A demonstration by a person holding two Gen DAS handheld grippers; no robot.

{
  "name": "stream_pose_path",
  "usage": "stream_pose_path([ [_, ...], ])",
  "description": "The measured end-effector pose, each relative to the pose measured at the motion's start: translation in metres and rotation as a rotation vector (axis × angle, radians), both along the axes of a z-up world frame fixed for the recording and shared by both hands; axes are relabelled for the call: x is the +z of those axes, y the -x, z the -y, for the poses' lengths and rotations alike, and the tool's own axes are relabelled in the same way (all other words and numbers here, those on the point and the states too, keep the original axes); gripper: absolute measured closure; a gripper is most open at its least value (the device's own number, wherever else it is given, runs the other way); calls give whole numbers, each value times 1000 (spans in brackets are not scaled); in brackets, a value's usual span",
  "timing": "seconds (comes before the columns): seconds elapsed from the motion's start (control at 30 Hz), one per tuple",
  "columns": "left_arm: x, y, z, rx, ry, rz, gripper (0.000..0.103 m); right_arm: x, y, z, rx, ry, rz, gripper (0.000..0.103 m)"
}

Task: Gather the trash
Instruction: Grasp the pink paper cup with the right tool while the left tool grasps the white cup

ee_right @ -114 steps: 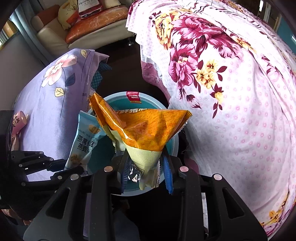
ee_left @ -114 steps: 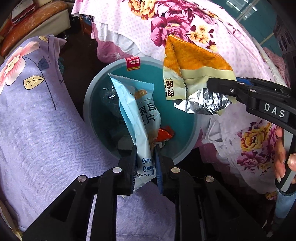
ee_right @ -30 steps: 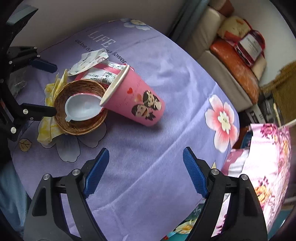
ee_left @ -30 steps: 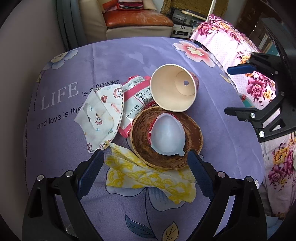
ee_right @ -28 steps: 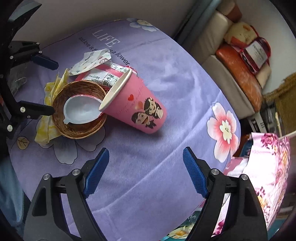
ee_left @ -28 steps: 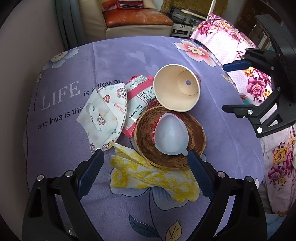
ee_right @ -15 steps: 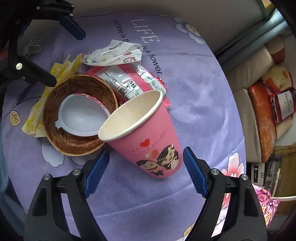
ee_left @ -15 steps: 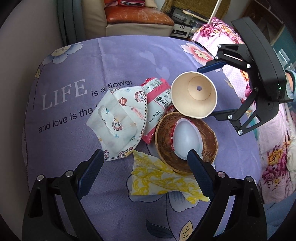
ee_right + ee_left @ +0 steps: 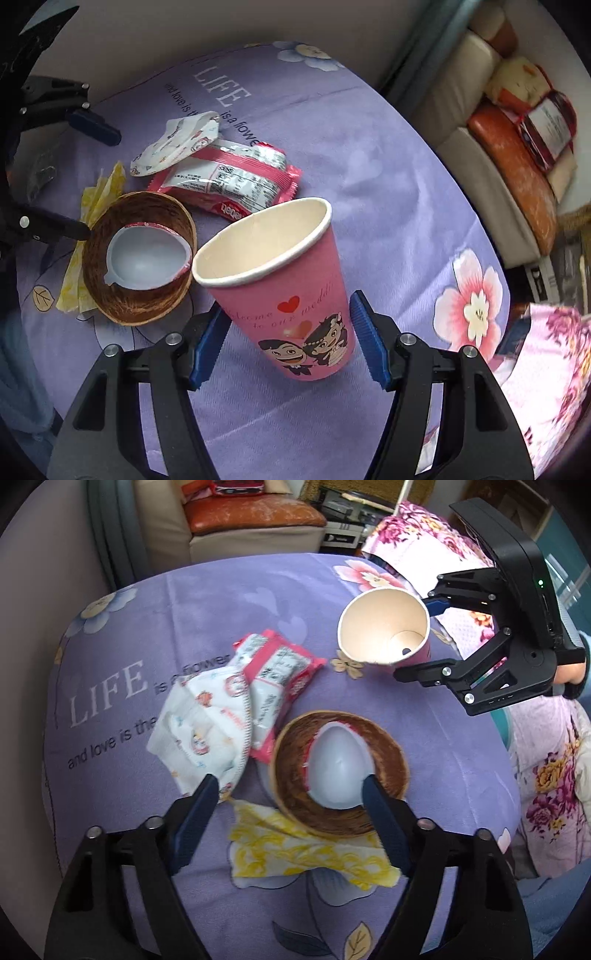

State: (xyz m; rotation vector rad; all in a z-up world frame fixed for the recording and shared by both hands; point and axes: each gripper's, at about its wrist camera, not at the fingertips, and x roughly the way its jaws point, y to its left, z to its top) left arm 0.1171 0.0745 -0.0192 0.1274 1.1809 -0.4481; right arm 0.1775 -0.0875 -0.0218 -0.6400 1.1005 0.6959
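A pink paper cup (image 9: 291, 295) with a cartoon couple lies tilted on the purple tablecloth; it also shows in the left wrist view (image 9: 384, 631). My right gripper (image 9: 288, 343) is open, its blue pads on either side of the cup's base. A brown bowl (image 9: 388, 753) holds a white plastic lid (image 9: 340, 768). My left gripper (image 9: 288, 805) is open over the bowl's near edge and a yellow napkin (image 9: 306, 853). A child's face mask (image 9: 207, 738) and a pink snack wrapper (image 9: 277, 679) lie to the left.
The round table (image 9: 221, 602) wears a purple cloth printed "LIFE". A sofa (image 9: 251, 524) stands behind it. A pink floral cover (image 9: 546, 775) lies to the right, with a teal bin rim (image 9: 504, 727) at the table's edge.
Both grippers left the bin, where they held snack bags, and now hang open over the table. In the last second the right gripper closed in around the pink cup and the left moved nearer the bowl.
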Motion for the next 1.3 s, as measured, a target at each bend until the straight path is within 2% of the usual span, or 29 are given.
stream_pose_path([
  [0.07,-1,0,11,-33,-4,-11,33,2,6,14,-103,-21,-4,41],
  [0.23,-15,-8,37,-101,-27,-70,33,6,26,47,-283,-78,-43,41],
  [0.47,-37,-12,59,-99,-106,-109,33,5,41,79,-428,-133,-91,40],
  [0.57,-39,-12,57,-91,-89,-109,37,1,43,89,-462,-141,-98,40],
  [0.67,-44,-14,55,-71,-70,-113,60,-4,45,96,-494,-153,-109,40],
  [0.73,-44,-15,51,-64,-55,-101,68,-4,48,102,-519,-172,-109,40],
  [0.77,-45,-16,50,-48,-49,-106,92,-5,49,102,-524,-177,-109,40],
  [1.03,-31,-9,49,36,-64,-48,94,-6,57,119,-594,-230,-116,40],
  [1.3,-1,6,54,46,-76,18,94,-1,73,131,-631,-284,-101,40],
])
